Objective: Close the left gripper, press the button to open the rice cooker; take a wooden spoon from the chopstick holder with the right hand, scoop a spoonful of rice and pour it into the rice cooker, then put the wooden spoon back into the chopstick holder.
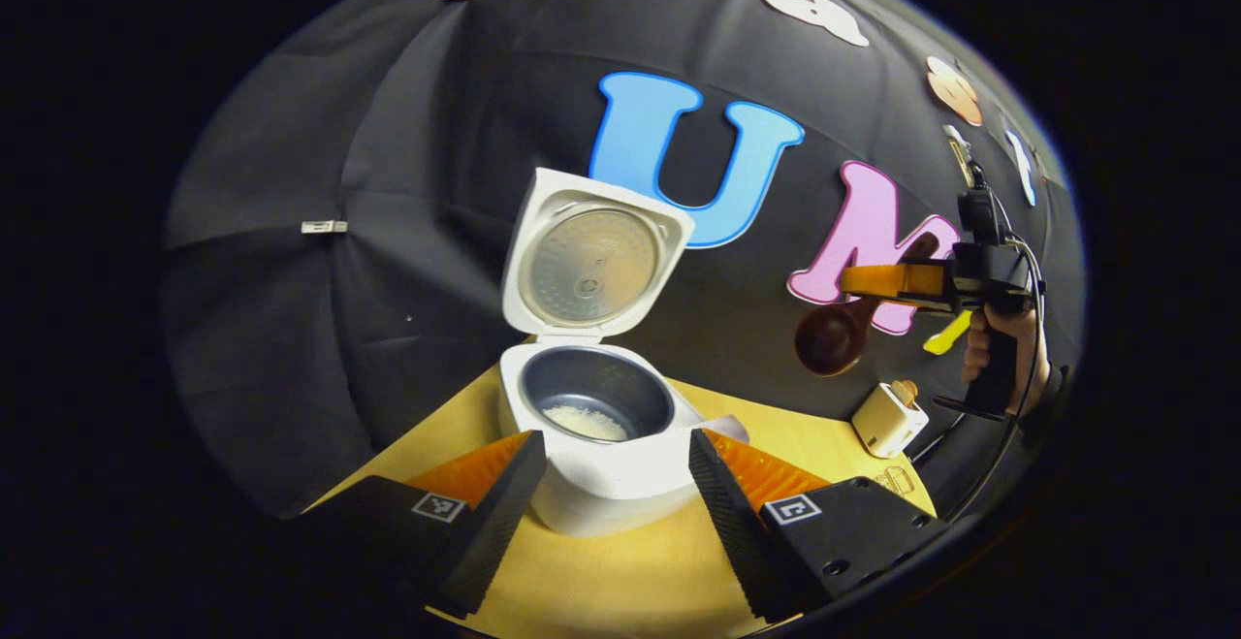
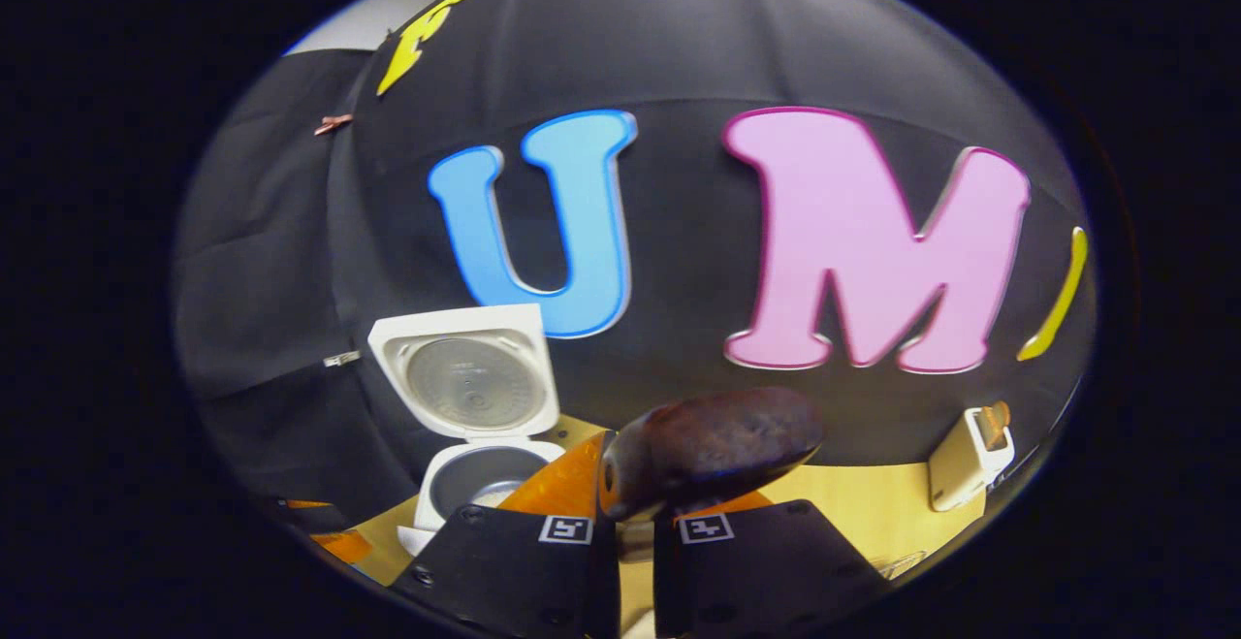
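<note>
Since the right tongs (image 2: 620, 513) clamp the spoon (image 2: 713, 450) by its handle close behind the bowl, it sits firm there; it looks stiff, light and smooth, so a tight pinch low on the handle should keep it from twisting. Left tongs (image 1: 613, 469) gape wide, holding nothing, just before the cooker (image 1: 599, 445), which stands lid up with rice inside near the desk's (image 1: 620, 571) back edge. Farther right, the holder (image 1: 887, 418) sits by the desk's right edge.
</note>
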The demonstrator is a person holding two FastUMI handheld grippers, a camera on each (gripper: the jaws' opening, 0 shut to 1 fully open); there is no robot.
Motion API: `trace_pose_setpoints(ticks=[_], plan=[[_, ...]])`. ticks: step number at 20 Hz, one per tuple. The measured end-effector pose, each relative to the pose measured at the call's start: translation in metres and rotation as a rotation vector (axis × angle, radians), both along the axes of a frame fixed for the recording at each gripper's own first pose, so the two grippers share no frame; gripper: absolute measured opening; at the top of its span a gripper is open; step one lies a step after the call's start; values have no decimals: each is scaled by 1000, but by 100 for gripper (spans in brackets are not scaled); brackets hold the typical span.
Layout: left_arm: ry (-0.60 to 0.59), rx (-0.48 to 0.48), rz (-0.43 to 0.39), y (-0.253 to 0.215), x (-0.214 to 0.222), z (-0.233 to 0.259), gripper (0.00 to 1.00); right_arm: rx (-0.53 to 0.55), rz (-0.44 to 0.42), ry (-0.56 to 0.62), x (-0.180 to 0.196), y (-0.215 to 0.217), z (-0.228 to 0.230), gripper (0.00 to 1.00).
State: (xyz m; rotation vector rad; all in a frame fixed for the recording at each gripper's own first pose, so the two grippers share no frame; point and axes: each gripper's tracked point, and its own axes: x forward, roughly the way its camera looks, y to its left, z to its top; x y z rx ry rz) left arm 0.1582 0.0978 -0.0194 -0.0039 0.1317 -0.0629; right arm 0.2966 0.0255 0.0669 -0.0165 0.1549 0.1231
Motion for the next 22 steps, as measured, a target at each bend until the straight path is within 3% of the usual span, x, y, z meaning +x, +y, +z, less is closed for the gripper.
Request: trace_pose_setpoints(ticks=[11,16,22], plan=[[16,51,-52,-86,3,-4,96,45,-306,14,-71,-234,-9,17],[37,90,-39,-115,-2,-16,96,90,-374,71,-95,-315,-57,17],[95,105,-43,-155,-11,-44,96,148,-425,211,-112,-364,-144,17]])
